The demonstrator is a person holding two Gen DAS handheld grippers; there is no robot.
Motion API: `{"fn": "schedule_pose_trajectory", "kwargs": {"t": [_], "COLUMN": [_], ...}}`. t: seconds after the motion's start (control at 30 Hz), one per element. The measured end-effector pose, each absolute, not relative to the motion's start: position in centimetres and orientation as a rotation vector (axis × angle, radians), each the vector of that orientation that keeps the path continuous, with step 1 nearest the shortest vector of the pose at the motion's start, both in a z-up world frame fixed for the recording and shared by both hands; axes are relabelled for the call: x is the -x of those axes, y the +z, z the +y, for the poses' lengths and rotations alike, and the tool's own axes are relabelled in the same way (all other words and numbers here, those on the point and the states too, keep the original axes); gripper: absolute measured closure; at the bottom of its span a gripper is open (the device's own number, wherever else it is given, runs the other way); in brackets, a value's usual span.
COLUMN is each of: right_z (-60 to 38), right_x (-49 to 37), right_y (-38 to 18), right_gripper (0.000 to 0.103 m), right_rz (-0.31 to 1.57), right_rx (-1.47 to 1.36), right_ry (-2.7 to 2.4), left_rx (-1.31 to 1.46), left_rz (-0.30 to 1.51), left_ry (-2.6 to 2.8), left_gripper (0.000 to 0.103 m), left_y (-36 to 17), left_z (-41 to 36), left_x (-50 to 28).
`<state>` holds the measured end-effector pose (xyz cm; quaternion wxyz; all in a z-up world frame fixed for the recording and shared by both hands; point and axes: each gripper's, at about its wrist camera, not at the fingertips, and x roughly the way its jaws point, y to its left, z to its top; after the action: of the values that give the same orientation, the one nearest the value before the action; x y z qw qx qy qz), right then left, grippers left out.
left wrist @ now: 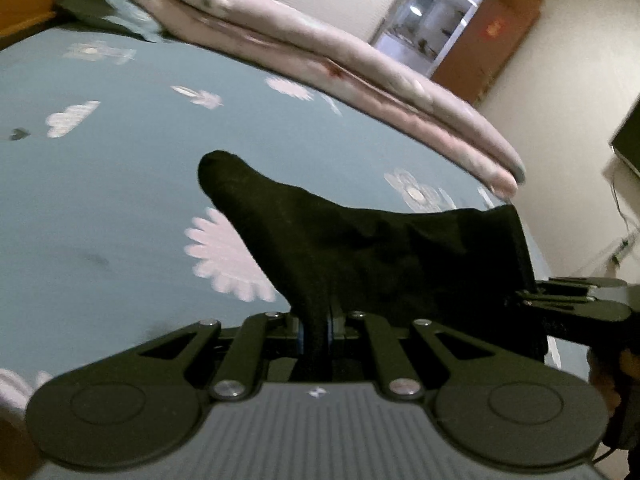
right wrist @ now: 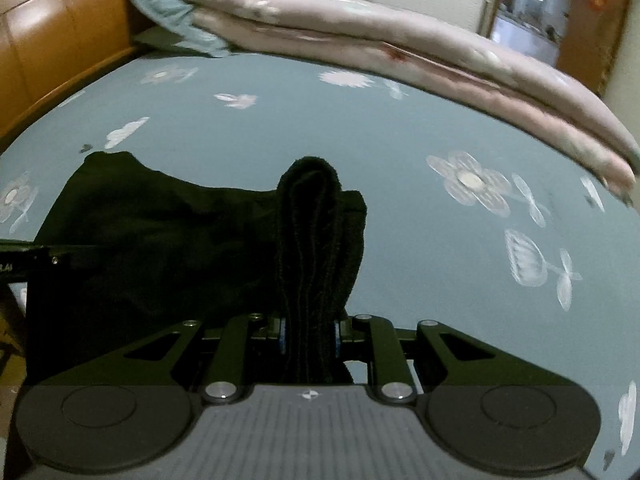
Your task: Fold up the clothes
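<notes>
Cloth first, in the left wrist view: we see the black garment (left wrist: 360,248) lifted above the blue flowered bedsheet (left wrist: 100,200), with the left gripper (left wrist: 318,330) clamped tight on a thin pinch of its edge. From that pinch the fabric fans away from us, one rounded corner poking toward the folded pink quilt (left wrist: 360,64) at the far side of the sheet. The rest stretches off to the right of the view, where the right gripper (left wrist: 576,300) holds the other end, so the garment's long axis runs from one claw to the other, roughly parallel to the quilt's edge.

In the right wrist view, the right gripper (right wrist: 310,338) is closed on a thick, ribbed bunch of the black garment (right wrist: 168,240), several layers deep between the jaws. The bulk of the cloth spreads to the left of the view, toward the left gripper (right wrist: 24,258), hanging above the bedsheet (right wrist: 440,280) and well short of the quilt (right wrist: 400,52).

We judge both hands equally placed, each owning one end; the coming fold turns on carrying that held edge across, toward the quilt, and laying it flat
</notes>
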<state>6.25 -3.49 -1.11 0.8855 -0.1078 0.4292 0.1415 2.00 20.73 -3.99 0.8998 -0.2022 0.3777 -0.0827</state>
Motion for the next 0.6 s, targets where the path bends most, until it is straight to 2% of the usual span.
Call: {"fn": "schedule_pose_trajectory", "kwargs": {"t": [0.33,0.6], "right_z": [12.3,22.9], "right_x": [-9.7,-12.9], "right_y": [-0.4,-1.1], "right_gripper": [0.08,0.08], "right_rz": [0.845,0.814], "right_rx": [0.371,0.478], "right_ry": [0.484,0.617], "left_rx": [0.564,0.665], "left_rz": [0.67,0.628], "left_ry": [0.044,0.186], "left_gripper": [0.096,0.096], "left_y": [-4.7,-6.4], "left_z": [31.6,37.7], "left_x": [2.3,2.0]}}
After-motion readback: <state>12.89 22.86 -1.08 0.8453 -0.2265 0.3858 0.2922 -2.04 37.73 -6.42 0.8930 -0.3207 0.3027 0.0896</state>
